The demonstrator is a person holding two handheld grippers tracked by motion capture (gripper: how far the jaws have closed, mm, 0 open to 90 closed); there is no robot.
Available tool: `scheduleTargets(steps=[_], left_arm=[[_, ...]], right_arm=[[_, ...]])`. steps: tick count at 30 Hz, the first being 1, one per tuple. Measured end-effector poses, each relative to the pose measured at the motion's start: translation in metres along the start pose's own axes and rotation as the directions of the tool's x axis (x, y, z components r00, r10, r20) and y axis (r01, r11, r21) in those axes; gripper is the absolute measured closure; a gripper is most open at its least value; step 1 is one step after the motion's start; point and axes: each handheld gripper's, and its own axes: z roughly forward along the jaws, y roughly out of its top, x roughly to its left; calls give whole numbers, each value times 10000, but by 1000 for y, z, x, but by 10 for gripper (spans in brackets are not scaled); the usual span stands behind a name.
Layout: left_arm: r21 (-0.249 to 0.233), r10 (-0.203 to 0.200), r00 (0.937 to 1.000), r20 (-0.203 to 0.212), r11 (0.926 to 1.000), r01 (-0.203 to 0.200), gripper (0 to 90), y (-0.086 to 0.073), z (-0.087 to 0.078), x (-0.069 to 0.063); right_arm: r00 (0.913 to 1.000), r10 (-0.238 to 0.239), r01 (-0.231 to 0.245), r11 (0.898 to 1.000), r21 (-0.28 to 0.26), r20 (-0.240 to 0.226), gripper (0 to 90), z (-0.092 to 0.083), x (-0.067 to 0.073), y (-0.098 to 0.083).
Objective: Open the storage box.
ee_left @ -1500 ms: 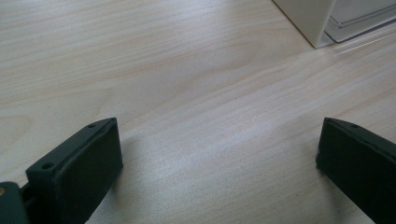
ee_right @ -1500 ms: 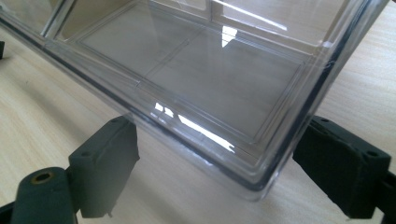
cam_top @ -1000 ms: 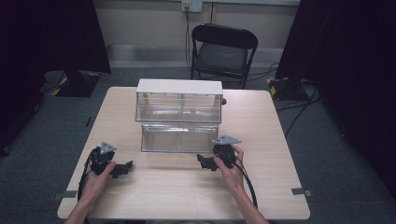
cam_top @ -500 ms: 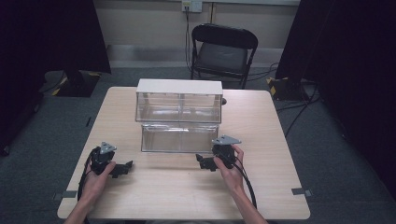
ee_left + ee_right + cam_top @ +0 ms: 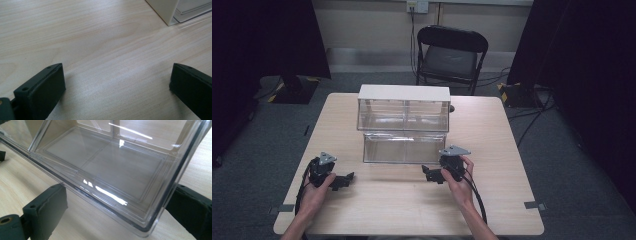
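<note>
A clear plastic drawer cabinet (image 5: pixel 403 107) with a white top stands mid-table. Its lower clear drawer (image 5: pixel 401 148) is pulled out toward me and is empty. My right gripper (image 5: pixel 429 173) is at the drawer's front right corner, held in a hand. In the right gripper view the gripper (image 5: pixel 117 212) is open, with the clear drawer (image 5: pixel 105 167) corner between its jaws. My left gripper (image 5: pixel 341 181) rests low at the table's front left, apart from the cabinet. Seen in its own view, the left gripper (image 5: pixel 116 87) is open over bare wood, with the cabinet's white corner (image 5: pixel 163 11) ahead.
The light wooden table (image 5: pixel 492 200) has bare room in front of the drawer and on both sides. A black folding chair (image 5: pixel 448 55) stands behind the table's far edge. Cables lie on the grey floor (image 5: pixel 532 115) at the right.
</note>
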Motion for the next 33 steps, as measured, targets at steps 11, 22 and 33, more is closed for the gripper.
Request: scheduleTargets(steps=[11,22,33], left_arm=[[0,-2,10000,2,10000,2,0,0,0,0],[2,1,10000,3,10000,-1,0,0,0,0],[0,0,10000,3,10000,0,0,0,0,0]], right_arm=[[9998,-162,163,9998,-62,71,67,-2,1,0],[9999,-134,135,9999,-108,107,93,-4,1,-2],[9999,-100,100,9999,-125,-33,90,-9,1,0]])
